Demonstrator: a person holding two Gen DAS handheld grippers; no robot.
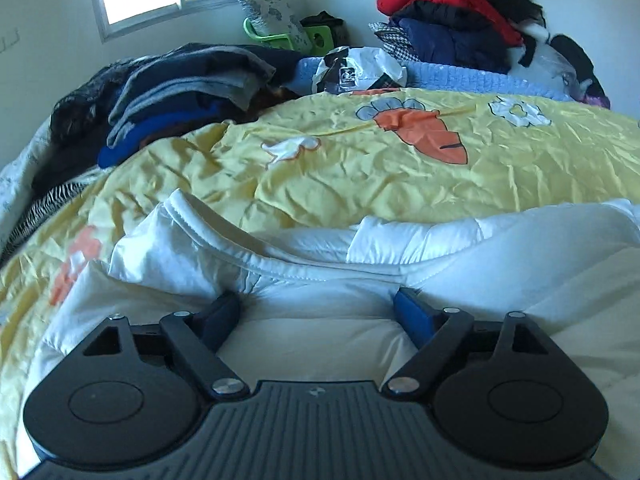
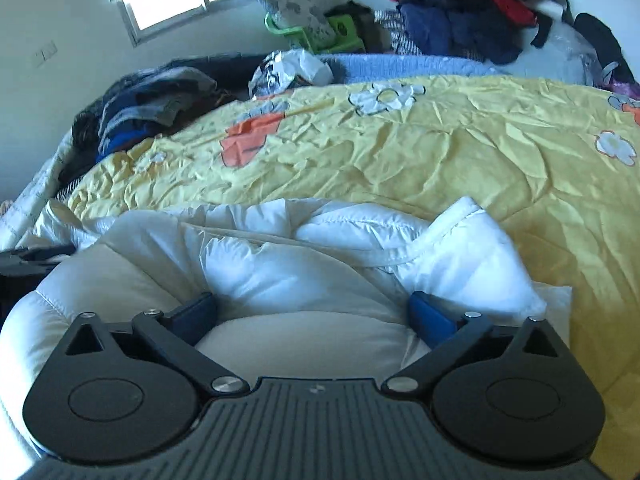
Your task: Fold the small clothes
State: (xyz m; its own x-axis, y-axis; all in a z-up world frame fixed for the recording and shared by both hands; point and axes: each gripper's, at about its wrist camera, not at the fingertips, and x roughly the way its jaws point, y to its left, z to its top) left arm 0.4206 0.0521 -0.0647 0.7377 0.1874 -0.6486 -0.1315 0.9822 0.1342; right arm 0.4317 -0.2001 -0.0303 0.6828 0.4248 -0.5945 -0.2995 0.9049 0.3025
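Observation:
A white puffy garment (image 1: pixel 304 248) lies crumpled on a yellow bedspread (image 1: pixel 360 168) printed with carrots and flowers. My left gripper (image 1: pixel 316 308) is open, its blue-padded fingers (image 1: pixel 416 316) spread wide and pressed into the white fabric just below a stitched hem. The same garment (image 2: pixel 320 264) fills the near part of the right wrist view. My right gripper (image 2: pixel 312 312) is open too, fingers (image 2: pixel 430 320) wide apart and resting on the bunched white folds. Neither gripper pinches any cloth.
A pile of dark grey and blue clothes (image 1: pixel 168 96) sits at the bed's far left. A heap of red, navy and black clothes (image 1: pixel 460 16) stands at the far right. A crumpled plastic bag (image 1: pixel 356 68) and a blue knitted blanket (image 1: pixel 480 76) lie along the far edge.

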